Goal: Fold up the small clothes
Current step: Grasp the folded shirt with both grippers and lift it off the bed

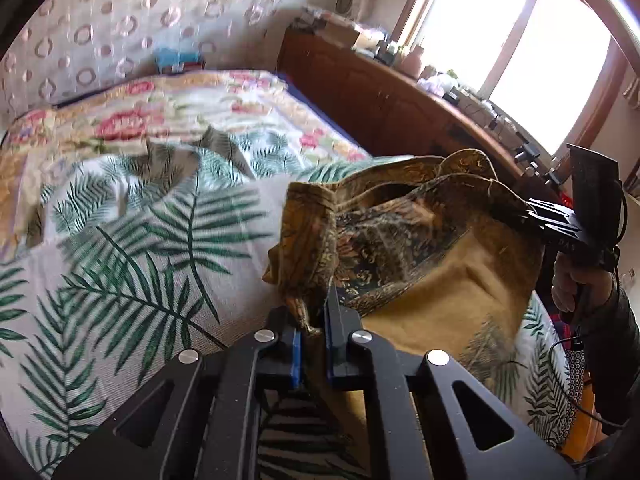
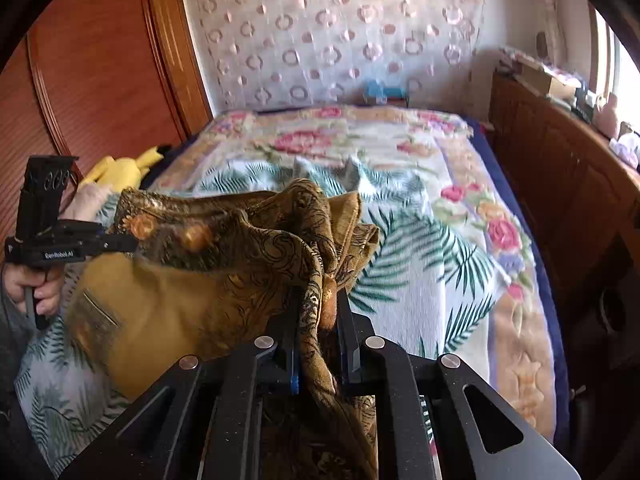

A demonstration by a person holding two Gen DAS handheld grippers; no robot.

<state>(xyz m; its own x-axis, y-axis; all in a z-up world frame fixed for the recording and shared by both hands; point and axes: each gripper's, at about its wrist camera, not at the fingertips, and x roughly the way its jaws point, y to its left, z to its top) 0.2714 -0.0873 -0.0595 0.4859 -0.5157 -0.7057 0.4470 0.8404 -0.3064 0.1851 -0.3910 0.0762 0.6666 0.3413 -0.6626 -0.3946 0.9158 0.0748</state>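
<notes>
A small mustard-brown garment with a dark paisley pattern is held up over the bed between both grippers. My left gripper is shut on one bunched corner of it. My right gripper is shut on the opposite corner; it also shows in the left wrist view at the right. The left gripper shows in the right wrist view at the left, pinching the cloth. The garment sags between them, its plain mustard lower part resting on the bed.
The bed carries a palm-leaf sheet over a floral blanket. A wooden cabinet with clutter runs along the right side under the window. A yellow soft item lies by the wooden wardrobe.
</notes>
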